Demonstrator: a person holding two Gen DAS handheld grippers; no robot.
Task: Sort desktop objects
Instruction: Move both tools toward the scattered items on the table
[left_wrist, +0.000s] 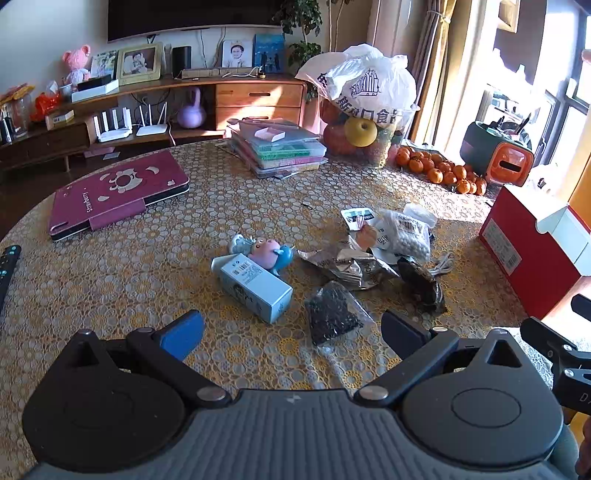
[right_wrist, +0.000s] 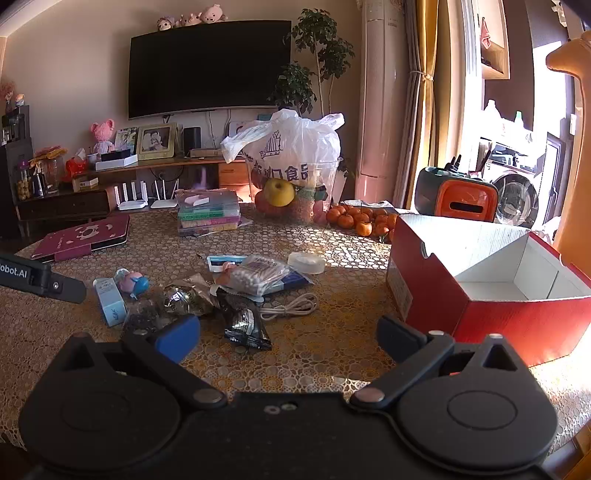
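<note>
A heap of small items lies mid-table: a light blue carton (left_wrist: 255, 286) (right_wrist: 109, 301), a pink and blue toy (left_wrist: 267, 253) (right_wrist: 133, 282), a crumpled foil wrapper (left_wrist: 347, 264) (right_wrist: 184, 295), a clear bag of black bits (left_wrist: 332, 314), a dark packet (left_wrist: 421, 282) (right_wrist: 243, 323), a bag of cotton swabs (left_wrist: 406, 232) (right_wrist: 258, 275), a white cable (right_wrist: 291, 306) and a tape roll (right_wrist: 306, 262). My left gripper (left_wrist: 291, 332) hovers open just short of the carton and black bag. Between the dark packet and the red open box (right_wrist: 498, 317) (left_wrist: 528, 247), my right gripper (right_wrist: 288, 338) stands open, holding nothing.
A maroon tablet case (left_wrist: 118, 192) lies at the left. Stacked plastic cases (left_wrist: 280, 147), a fruit bowl under a white bag (left_wrist: 365, 110) and several tangerines (left_wrist: 439, 170) fill the far side. A remote (left_wrist: 7, 266) sits at the left edge. An orange-green container (right_wrist: 458, 199) stands behind the box.
</note>
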